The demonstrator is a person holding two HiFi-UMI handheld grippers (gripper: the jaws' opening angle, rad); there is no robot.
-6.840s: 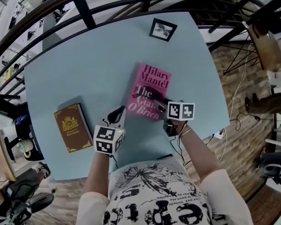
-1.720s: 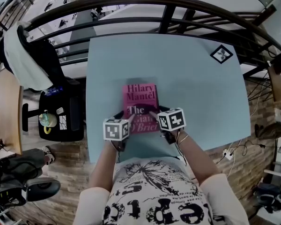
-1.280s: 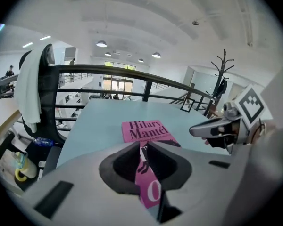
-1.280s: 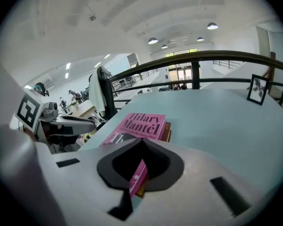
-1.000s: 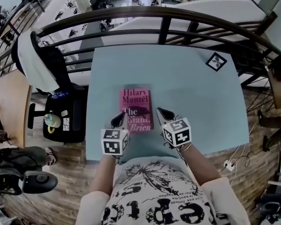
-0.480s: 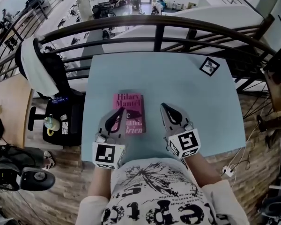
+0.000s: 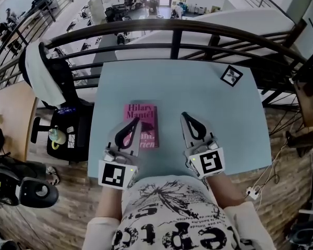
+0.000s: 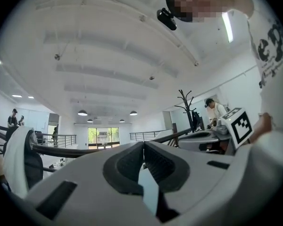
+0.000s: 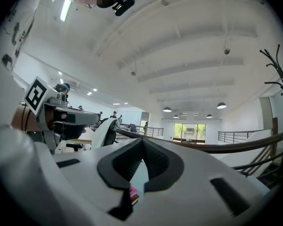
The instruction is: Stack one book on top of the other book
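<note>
A pink book (image 7: 146, 114) lies flat on the light blue table (image 7: 219, 119). In the right gripper view a sliver of the pink book (image 9: 134, 196) shows below the jaws, with a darker edge under it that looks like the second book. My left gripper (image 7: 135, 120) hangs above the pink book's near left part, shut and empty. My right gripper (image 7: 184, 115) hangs to the right of the book, also shut and empty. Both point level, out over the railing: left gripper (image 8: 143, 145), right gripper (image 9: 142, 140).
A small black-framed marker card (image 7: 231, 75) lies at the table's far right corner. A dark curved railing (image 7: 172, 30) runs just behind the table. A chair draped with a white jacket (image 7: 41, 72) stands left of the table, above wooden floor.
Both grippers have lifted off the pink book toward the camera and tipped up to level. The brown book, once apart at the left, no longer shows separately. The pink book stays put.
</note>
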